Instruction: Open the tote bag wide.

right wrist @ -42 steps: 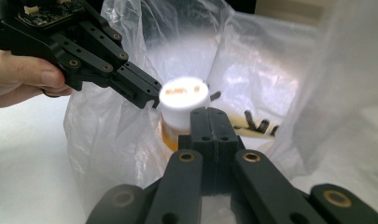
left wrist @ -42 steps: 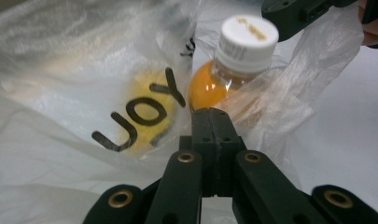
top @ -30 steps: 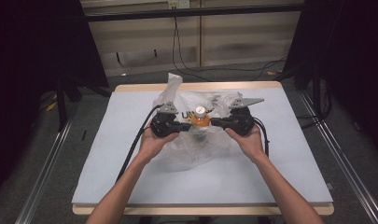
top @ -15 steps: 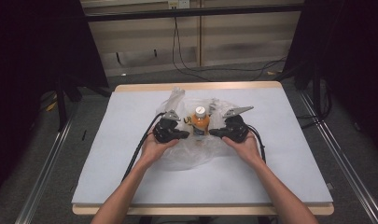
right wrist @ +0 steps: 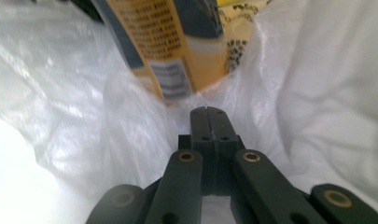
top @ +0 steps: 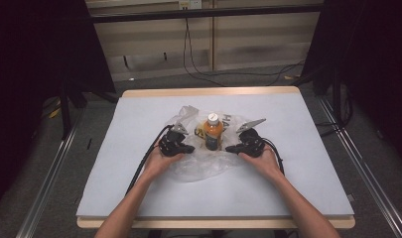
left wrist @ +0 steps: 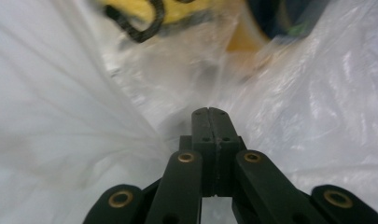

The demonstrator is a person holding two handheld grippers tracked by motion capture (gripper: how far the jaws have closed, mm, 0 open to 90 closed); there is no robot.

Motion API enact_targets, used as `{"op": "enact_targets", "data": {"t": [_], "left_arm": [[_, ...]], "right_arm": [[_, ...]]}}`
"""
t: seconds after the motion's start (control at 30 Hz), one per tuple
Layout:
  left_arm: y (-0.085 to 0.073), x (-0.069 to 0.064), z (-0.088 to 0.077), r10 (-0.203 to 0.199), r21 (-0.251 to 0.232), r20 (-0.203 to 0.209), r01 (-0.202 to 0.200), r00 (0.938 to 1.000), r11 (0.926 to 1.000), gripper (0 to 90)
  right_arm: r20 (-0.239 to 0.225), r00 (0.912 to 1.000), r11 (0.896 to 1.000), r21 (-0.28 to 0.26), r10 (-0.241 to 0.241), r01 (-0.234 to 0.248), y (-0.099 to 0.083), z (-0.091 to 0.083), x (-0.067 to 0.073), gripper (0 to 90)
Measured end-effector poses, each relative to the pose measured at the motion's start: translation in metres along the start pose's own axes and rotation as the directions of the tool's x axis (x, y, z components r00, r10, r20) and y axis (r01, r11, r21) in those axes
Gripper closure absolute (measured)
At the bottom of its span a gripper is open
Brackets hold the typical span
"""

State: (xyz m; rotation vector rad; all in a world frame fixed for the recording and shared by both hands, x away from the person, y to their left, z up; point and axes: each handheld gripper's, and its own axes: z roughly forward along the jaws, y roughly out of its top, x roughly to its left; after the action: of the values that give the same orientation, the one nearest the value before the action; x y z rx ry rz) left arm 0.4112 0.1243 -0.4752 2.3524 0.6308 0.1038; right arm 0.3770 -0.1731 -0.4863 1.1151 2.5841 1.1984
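Near the middle of the table [top: 139, 198], slightly toward its far edge, a bottle of orange drink [top: 213, 131] is seen standing upright on a crumpled clear plastic bag [top: 203, 166], its long axis vertical and its white cap pointing up. The bag is spread flat around the bottle's base, so it is judged to have been pulled down off the bottle, or to be about to be drawn up around it. The left gripper [top: 188, 148] and the right gripper [top: 229, 148] are held low on either side of the bottle, each aimed inward at it. In both gripper views the fingers are pressed together, and a fold of bag film appears to be pinched at the tips [left wrist: 210, 113], though the film is too thin for this to be told with certainty
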Motion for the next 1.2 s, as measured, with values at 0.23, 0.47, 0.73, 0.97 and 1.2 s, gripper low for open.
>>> {"op": "enact_targets", "data": {"t": [0.23, 0.47, 0.73, 0.97, 1.2], "left_arm": [[-0.014, 0.012, -0.016, 0.006, 0.025, -0.029, -0.005, 0.9996, 0.9997, 90.0], [-0.019, 0.010, -0.020, -0.032, 0.008, -0.039, 0.033, 0.9987, 0.9994, 90.0], [-0.028, 0.011, -0.030, 0.004, 0.050, -0.042, -0.001, 0.9991, 0.9988, 90.0], [-0.036, 0.013, -0.032, -0.039, -0.034, -0.009, 0.039, 0.9992, 0.9987, 90.0], [-0.028, -0.002, -0.049, -0.022, -0.125, 0.013, 0.023, 0.9997, 0.9918, 90.0]], "right_arm": [[0.008, 0.9999, 1.000, 0.028, 0.008, -0.008, -0.013, -0.018, -0.007, 90.0], [0.026, 0.9996, 0.999, 0.045, -0.013, 0.012, -0.018, -0.027, -0.005, 90.0], [0.057, 0.9977, 0.998, 0.052, -0.038, 0.035, -0.024, -0.035, -0.003, 90.0], [0.035, 0.9994, 1.000, -0.010, 0.003, -0.002, -0.028, -0.036, -0.005, 90.0], [-0.016, 0.9999, 0.990, -0.143, 0.002, -0.004, -0.018, -0.058, 0.003, 90.0]]}}
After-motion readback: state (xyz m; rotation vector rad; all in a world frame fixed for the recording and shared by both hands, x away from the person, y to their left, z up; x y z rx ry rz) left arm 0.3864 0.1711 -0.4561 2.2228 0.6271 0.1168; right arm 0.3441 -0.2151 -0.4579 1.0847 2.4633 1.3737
